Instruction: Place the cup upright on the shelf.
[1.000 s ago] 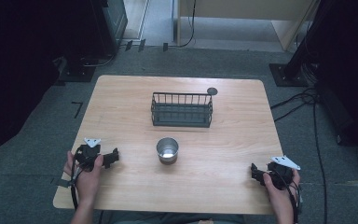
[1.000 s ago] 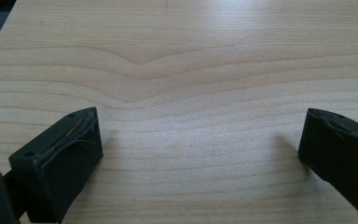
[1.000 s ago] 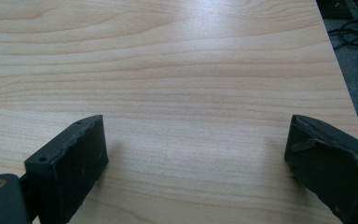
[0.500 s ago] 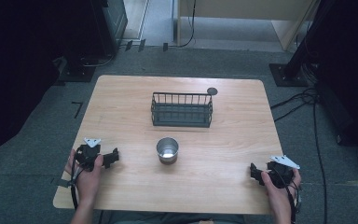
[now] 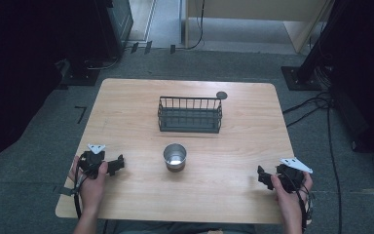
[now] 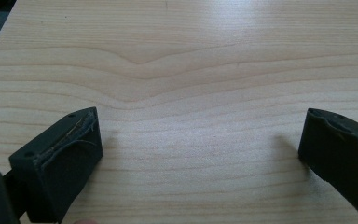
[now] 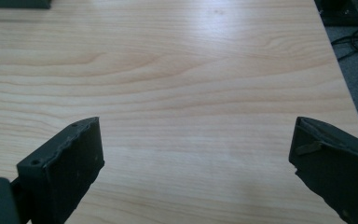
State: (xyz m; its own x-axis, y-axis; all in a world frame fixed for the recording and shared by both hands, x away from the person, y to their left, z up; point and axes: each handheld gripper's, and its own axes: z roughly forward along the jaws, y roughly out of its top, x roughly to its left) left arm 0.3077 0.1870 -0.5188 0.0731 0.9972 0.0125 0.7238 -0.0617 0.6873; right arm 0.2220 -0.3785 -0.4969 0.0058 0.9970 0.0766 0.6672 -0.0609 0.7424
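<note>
A black wire basket stands on the wooden table toward the back middle. A metal cup sits upright in front of it. A small dark round disc lies just behind the basket's right end. My left gripper rests at the table's front left, held in a hand, jaws pointing right toward the cup. My right gripper rests at the front right, jaws pointing left. Both are open, with bare wood between the jaws of the left gripper and of the right gripper.
Grey floor surrounds the table. Cables and dark stand bases lie beyond the right edge, and dark equipment stands at the far left. In the right gripper view the table's right edge is close by.
The right gripper has shifted very slightly; the left hand and the objects have stayed in place.
</note>
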